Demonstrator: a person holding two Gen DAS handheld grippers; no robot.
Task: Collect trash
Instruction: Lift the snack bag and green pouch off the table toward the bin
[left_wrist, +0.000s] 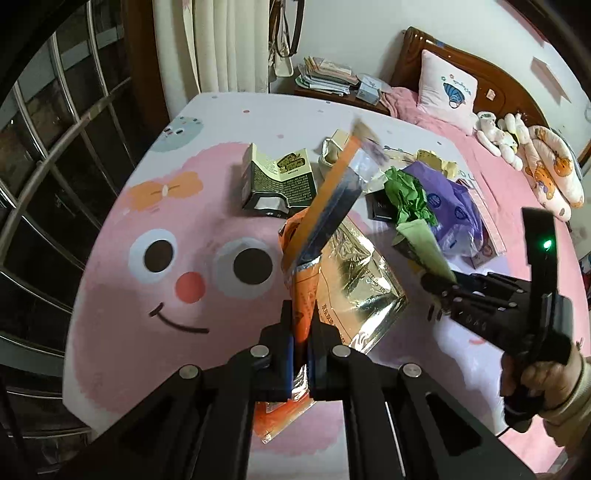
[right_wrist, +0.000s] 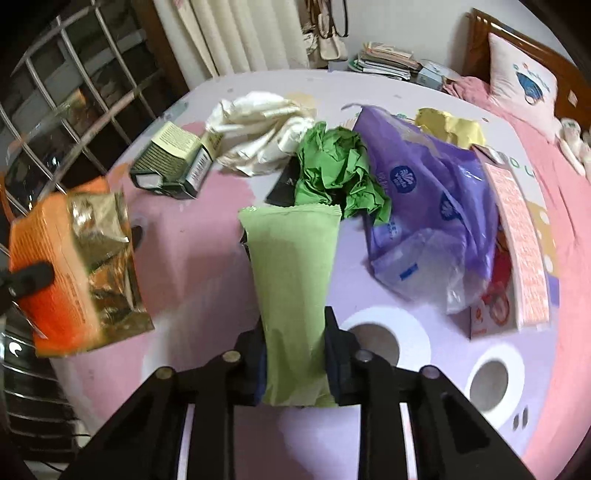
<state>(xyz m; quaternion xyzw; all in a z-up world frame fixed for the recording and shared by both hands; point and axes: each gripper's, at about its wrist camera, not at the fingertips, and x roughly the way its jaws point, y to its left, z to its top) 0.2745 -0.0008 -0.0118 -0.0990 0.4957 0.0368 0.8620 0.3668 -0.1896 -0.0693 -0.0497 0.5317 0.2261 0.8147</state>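
Note:
My left gripper (left_wrist: 301, 321) is shut on an orange bag with a silver foil lining (left_wrist: 332, 273), held above the cartoon bedsheet (left_wrist: 147, 288). The same bag (right_wrist: 55, 258) shows blurred at the left of the right wrist view. My right gripper (right_wrist: 295, 325) is shut on a light green packet (right_wrist: 291, 266) that sticks up between its fingers. In the left wrist view that gripper (left_wrist: 439, 284) is at the right, in a person's hand (left_wrist: 546, 384), with the green packet (left_wrist: 424, 243) in it. More trash lies ahead: crumpled green paper (right_wrist: 336, 166), a purple plastic bag (right_wrist: 424, 177) and a white crumpled bag (right_wrist: 258, 125).
A dark green carton (right_wrist: 166, 158) lies at the left of the pile, a pink box (right_wrist: 517, 251) at the right, yellow paper (right_wrist: 450, 125) behind. A barred window (left_wrist: 55, 166) lines the left. A pillow (left_wrist: 447, 88) and plush toys (left_wrist: 498, 136) sit by the headboard.

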